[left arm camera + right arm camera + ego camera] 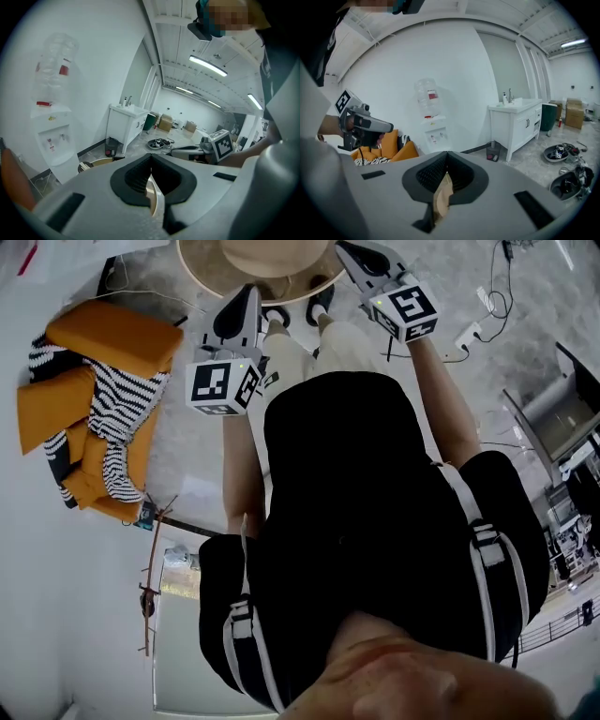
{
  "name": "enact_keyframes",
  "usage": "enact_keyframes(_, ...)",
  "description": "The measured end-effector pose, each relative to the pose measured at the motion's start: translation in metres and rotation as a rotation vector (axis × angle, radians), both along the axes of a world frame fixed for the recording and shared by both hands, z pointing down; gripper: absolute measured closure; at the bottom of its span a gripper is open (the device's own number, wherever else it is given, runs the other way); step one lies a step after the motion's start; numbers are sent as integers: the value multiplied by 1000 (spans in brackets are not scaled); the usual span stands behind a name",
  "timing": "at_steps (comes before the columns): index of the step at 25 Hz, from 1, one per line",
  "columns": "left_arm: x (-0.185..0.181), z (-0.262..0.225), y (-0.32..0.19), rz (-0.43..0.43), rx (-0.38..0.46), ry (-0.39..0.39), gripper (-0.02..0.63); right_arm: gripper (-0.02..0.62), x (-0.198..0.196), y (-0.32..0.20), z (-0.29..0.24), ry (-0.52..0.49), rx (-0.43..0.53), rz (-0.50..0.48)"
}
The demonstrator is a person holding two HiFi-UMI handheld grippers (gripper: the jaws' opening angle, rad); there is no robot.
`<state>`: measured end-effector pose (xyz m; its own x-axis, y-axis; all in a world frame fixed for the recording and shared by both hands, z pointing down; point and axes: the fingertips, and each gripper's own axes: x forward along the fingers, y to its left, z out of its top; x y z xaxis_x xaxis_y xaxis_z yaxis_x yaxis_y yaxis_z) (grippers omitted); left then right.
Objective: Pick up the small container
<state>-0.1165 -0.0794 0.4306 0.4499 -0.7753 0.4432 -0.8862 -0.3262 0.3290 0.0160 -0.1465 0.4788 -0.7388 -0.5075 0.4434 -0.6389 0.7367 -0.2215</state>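
I cannot make out a small container in any view. A round wooden table [211,277] with a pale beige thing [277,254] on it lies at the top of the head view, partly cut off. My left gripper [247,294] points toward the table's edge, jaws shut and empty [151,159]. My right gripper [345,249] reaches over the table's right side, jaws also shut with nothing held [446,157]. A strip of the table's wood shows below each pair of jaws. The person's body fills the middle of the head view.
Orange cushions with a striped cloth [94,399] lie on the floor at the left. A water dispenser [431,126], a white sink cabinet [520,124] and a small bin [492,152] stand along the wall. Cables [487,306] trail at the right.
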Motion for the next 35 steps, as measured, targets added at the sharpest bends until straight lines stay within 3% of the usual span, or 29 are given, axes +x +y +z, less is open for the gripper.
enact_keyframes(13, -26, 81, -45, 74, -48, 37, 589, 588, -41, -13, 115, 104, -93, 43)
enact_keyframes(20, -25, 129, -51, 154, -92, 47, 589, 516, -60, -19, 176, 151, -128, 57)
enact_keyframes(28, -33, 163, -55, 189, -119, 58, 589, 432, -77, -29, 249, 212, -141, 78)
enact_keyframes(35, -35, 182, -50, 213, -145, 70, 588, 402, -84, -32, 301, 265, -170, 96)
